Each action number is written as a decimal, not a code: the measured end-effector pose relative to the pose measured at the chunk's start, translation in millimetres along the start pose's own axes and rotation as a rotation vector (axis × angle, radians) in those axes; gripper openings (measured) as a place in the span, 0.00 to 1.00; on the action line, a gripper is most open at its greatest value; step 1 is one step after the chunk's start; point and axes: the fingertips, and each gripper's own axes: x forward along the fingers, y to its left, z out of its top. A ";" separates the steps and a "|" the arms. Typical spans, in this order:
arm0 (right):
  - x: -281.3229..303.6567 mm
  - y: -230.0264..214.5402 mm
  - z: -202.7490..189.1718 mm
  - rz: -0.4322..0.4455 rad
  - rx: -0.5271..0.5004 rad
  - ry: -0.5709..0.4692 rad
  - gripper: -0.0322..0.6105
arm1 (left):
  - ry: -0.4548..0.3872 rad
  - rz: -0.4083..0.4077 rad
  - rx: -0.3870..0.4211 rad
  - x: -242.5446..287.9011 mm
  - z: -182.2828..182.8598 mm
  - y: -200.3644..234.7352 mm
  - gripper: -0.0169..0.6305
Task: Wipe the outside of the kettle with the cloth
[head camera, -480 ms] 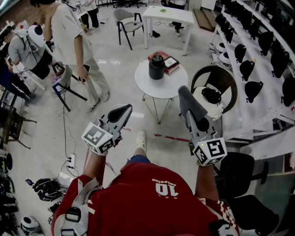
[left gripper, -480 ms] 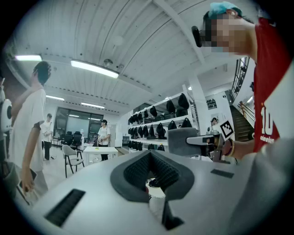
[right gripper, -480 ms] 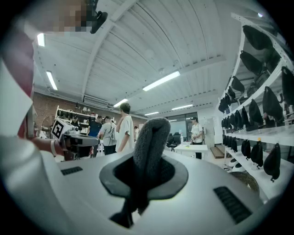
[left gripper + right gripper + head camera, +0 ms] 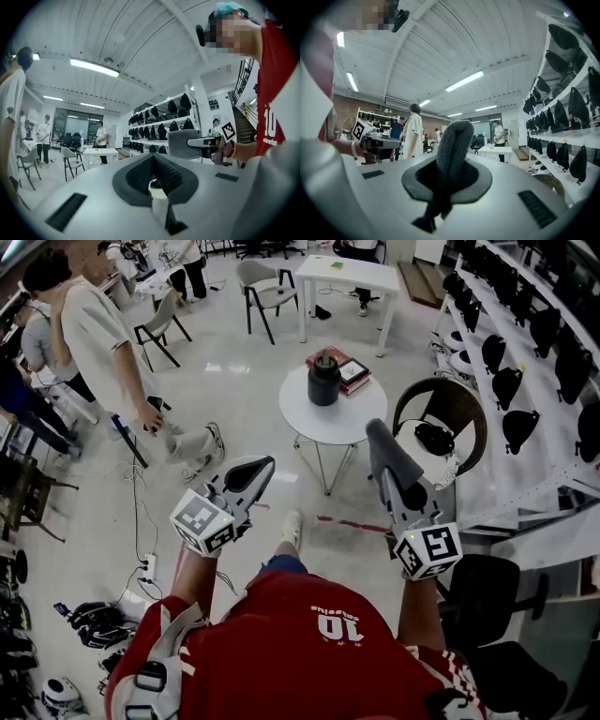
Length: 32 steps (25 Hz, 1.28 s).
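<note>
The black kettle [image 4: 324, 379] stands on a small round white table [image 4: 330, 425] ahead of me, beside a stack of red books [image 4: 349, 372]. Both grippers are held up at chest height, well short of that table. My right gripper [image 4: 401, 486] is shut on a grey cloth [image 4: 387, 457], which stands up from its jaws as a thick roll [image 4: 453, 140]. My left gripper [image 4: 255, 473] is shut with nothing in it; its dark pads [image 4: 140, 173] meet. Each gripper shows in the other's view: the cloth [image 4: 183, 143] and the left gripper [image 4: 377, 139].
A wicker chair [image 4: 456, 400] with a black thing on it stands right of the round table. Shelves of black gear [image 4: 525, 329] run along the right. A white desk [image 4: 345, 276] and chairs are behind. A person in white [image 4: 98, 338] stands at the left. Cables and a power strip [image 4: 146, 568] lie on the floor.
The person in white has stepped away to the left. Both grippers are held about where they were, the cloth still in the right one.
</note>
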 end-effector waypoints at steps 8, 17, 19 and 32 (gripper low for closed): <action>-3.3 2.8 -5.2 0.031 0.043 -0.005 0.12 | -0.015 0.047 -0.041 -5.1 -4.6 6.1 0.04; 14.7 1.0 1.3 0.070 0.100 -0.036 0.12 | -0.028 0.068 -0.082 -8.4 -7.5 28.2 0.04; 22.0 -1.8 4.0 0.088 0.122 -0.055 0.12 | -0.023 0.067 -0.098 -3.5 -6.9 35.7 0.04; 101.9 -56.8 -8.2 0.070 0.156 0.008 0.12 | -0.038 0.078 -0.115 72.3 -9.9 110.0 0.04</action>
